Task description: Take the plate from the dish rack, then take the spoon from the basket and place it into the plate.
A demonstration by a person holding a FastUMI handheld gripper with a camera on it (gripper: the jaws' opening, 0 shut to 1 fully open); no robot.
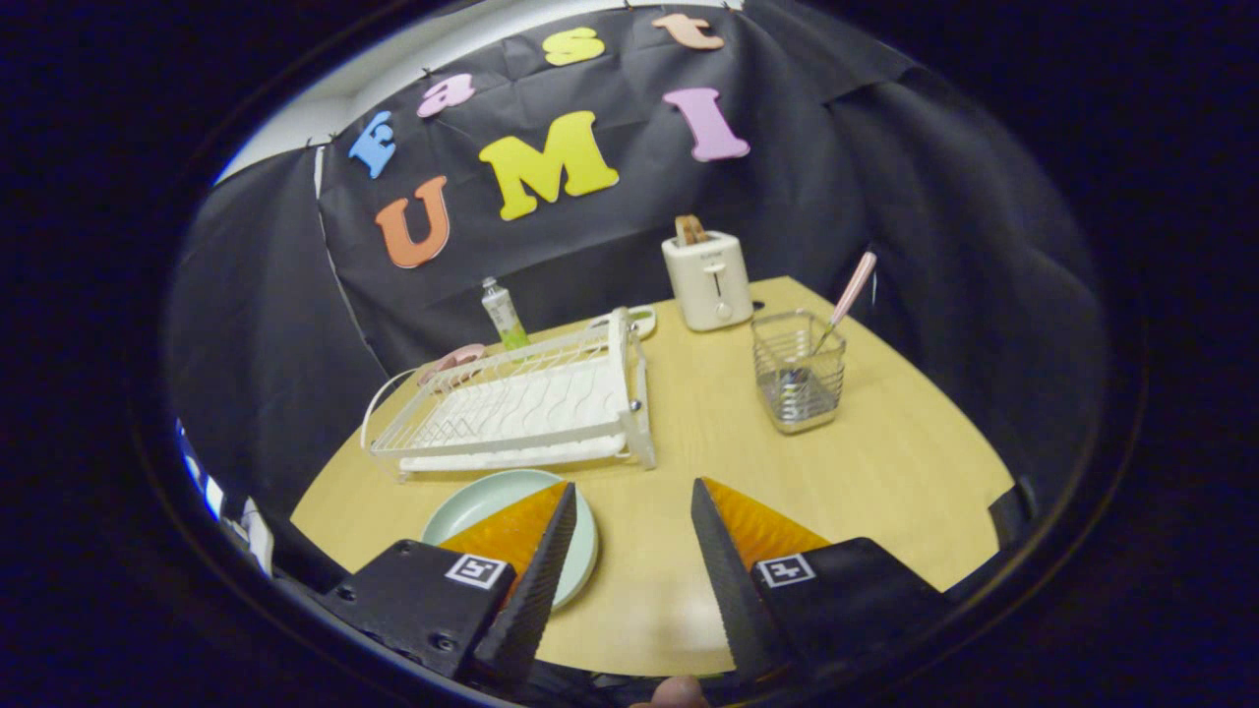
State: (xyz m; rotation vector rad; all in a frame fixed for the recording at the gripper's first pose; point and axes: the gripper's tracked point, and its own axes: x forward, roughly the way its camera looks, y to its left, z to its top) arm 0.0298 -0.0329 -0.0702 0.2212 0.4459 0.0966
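Note:
A pale green plate (482, 501) lies flat on the wooden table (885, 472), just in front of the white dish rack (521, 403). My gripper (631, 492) is open above the table with nothing between its fingers; the left finger (536, 560) overlaps the plate's right side. Beyond the right finger stands a wire basket (799, 371) holding a spoon with a pink handle (852, 290) that leans out to the right.
A white toaster (708, 278) with bread in it stands at the back of the table. A small tube (504, 313) and a pink object (454, 358) sit behind the rack. Black cloth walls close in the table.

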